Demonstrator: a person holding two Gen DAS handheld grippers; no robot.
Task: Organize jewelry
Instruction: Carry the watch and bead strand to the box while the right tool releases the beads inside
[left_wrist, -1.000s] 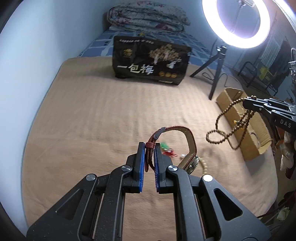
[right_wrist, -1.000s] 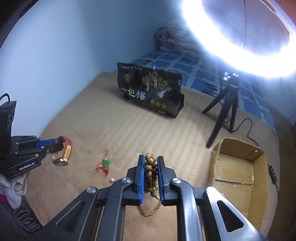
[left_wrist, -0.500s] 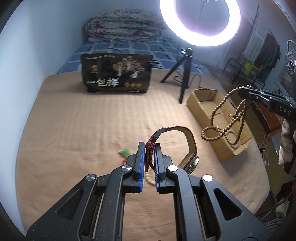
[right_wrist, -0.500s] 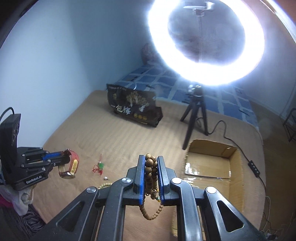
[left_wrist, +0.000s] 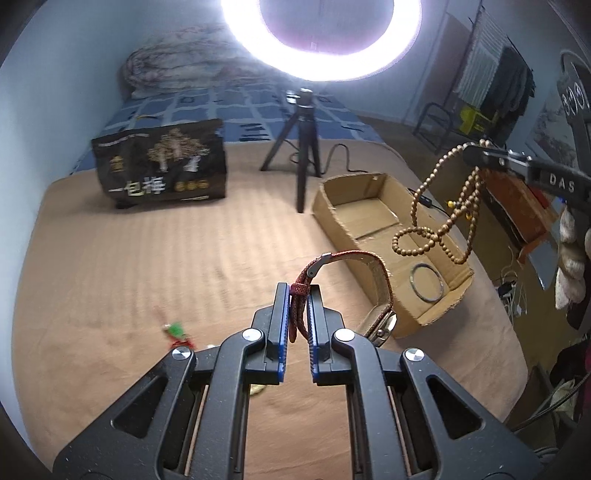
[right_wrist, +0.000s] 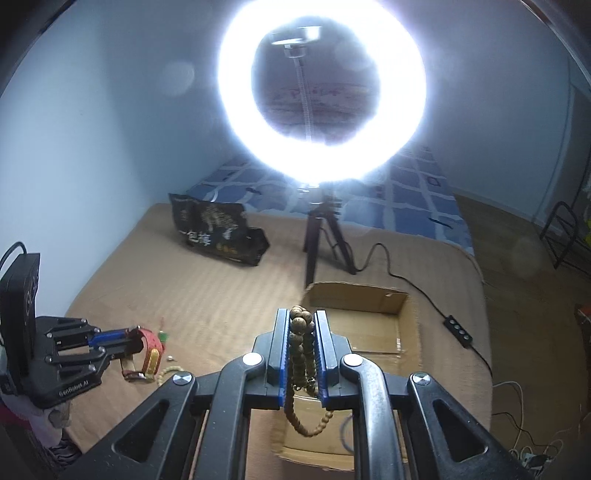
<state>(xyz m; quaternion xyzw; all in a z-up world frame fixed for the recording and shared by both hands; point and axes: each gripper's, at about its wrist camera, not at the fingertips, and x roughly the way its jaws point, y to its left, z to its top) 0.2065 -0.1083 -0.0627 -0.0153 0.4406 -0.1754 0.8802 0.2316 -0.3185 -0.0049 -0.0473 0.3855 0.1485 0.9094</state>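
**Inspector:** Start with the items carried.

**Assistant:** The left gripper is clamped on the red strap of a wristwatch, which hangs off to the gripper's right with its case low. The right gripper is pinched tight on a wooden bead string; loops of it dangle below the jaws.

**Inspector:** What has changed?

**Assistant:** A second ago both items hung over open blanket, the cardboard box off to the side. Now the beads hang directly above the box interior, and the watch sits just beside its near corner. Both grips are unchanged.

**Inspector:** Meaning for the task?

**Assistant:** In my judgement both pieces are on their way to the box. The beads look ready for release; the watch needs a little more travel over the rim.

**Inspector:** Anything already stowed?

**Assistant:** A thin metal bangle lies flat on the box floor. Still loose on the blanket are a green charm on red cord and a light-beaded bracelet, partly hidden.

**Inspector:** Surface and room?

**Assistant:** A tan ribbed blanket covers a bed. On it stand a black printed bag and a small tripod carrying a lit ring light, whose glare washes out the upper view. A folded quilt lies at the far end against pale blue walls.
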